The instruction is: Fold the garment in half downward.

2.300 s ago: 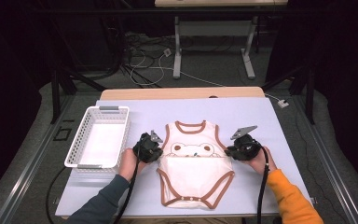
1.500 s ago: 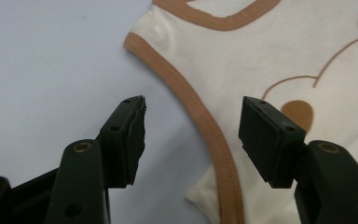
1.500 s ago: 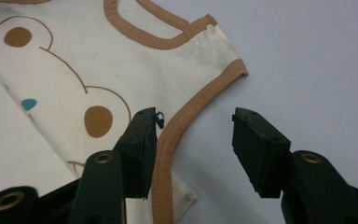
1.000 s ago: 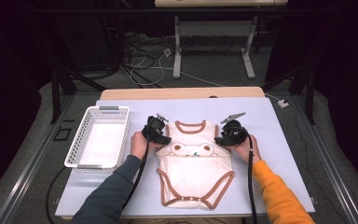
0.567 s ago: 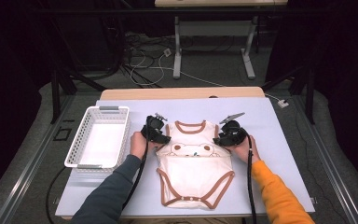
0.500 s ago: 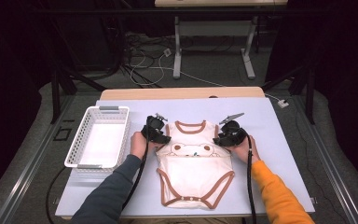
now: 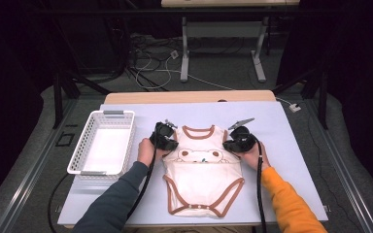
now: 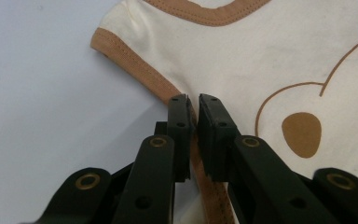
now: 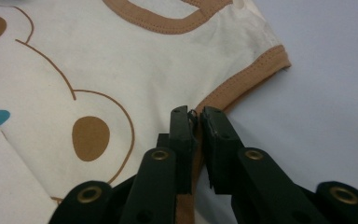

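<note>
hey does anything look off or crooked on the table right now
Nothing stands out. The bodysuit lies flat and fairly straight on the table, with no tear or spill visible. The left gripper and right gripper have just closed on its brown armhole trim, one each side. The basket sits squarely at the left.

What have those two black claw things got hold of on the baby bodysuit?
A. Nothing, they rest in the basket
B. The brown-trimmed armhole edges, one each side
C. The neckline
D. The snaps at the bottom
B: each gripper's jaws pinch the brown trim of the bodysuit at an armhole.
</note>
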Motion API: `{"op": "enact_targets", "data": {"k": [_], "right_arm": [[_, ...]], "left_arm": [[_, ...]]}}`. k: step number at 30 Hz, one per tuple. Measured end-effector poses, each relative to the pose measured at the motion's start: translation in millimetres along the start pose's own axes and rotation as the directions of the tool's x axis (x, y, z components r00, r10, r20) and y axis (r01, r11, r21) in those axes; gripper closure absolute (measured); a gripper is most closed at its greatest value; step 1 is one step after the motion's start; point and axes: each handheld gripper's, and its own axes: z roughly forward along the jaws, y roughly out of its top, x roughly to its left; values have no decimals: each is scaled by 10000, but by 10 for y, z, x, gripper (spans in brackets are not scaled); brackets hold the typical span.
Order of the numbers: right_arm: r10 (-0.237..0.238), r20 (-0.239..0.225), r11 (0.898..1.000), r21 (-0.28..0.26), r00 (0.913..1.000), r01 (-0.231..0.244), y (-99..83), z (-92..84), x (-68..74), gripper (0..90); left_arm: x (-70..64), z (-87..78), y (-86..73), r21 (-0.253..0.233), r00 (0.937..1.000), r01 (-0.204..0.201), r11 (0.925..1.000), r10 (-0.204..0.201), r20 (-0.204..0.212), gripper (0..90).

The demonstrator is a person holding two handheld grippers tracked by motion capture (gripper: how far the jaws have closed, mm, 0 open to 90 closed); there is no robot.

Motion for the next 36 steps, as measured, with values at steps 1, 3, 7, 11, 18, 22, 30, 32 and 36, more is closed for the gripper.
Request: {"op": "enact_targets", "data": {"k": [1,3,7,11,18,22,30,32,36], "right_arm": [[30,-18,10000,-29,10000,-30,-8,-1,-3,843],[21,-7,10000,-96,10000,-21,-15,-4,10,855],[2,-44,9999,-156,10000,-2,-16,-1,13,862],[-41,-43,9998,-194,10000,40,-14,-10,15,866],[-108,-89,9988,-470,9999,104,-6,-66,9,868],[-156,-199,9975,-685,9997,142,6,-98,16,868],[-453,-183,9937,-1030,9988,432,27,-204,43,867],[-523,-136,9929,-1081,9985,506,32,-230,53,868],[-505,-117,9917,-1191,9987,488,44,-282,63,868]], "left_arm": [[-4,0,-2,-32,10000,-39,10000,39,-8,841],[5,-2,-13,-86,10000,-12,10000,13,63,845],[10,-3,-11,-107,9999,-101,9999,102,75,852],[-4,-8,-12,-120,9999,-117,9999,118,68,865],[13,-28,-25,-513,9998,-25,9987,35,186,869],[-2,-76,-18,-779,9998,-195,9968,200,53,870],[-58,-211,-27,-1160,9994,-327,9927,334,47,870],[-69,-230,-30,-1245,9994,-344,9916,347,6,871],[-83,-275,-43,-1414,9993,-361,9893,361,-25,870]]}}
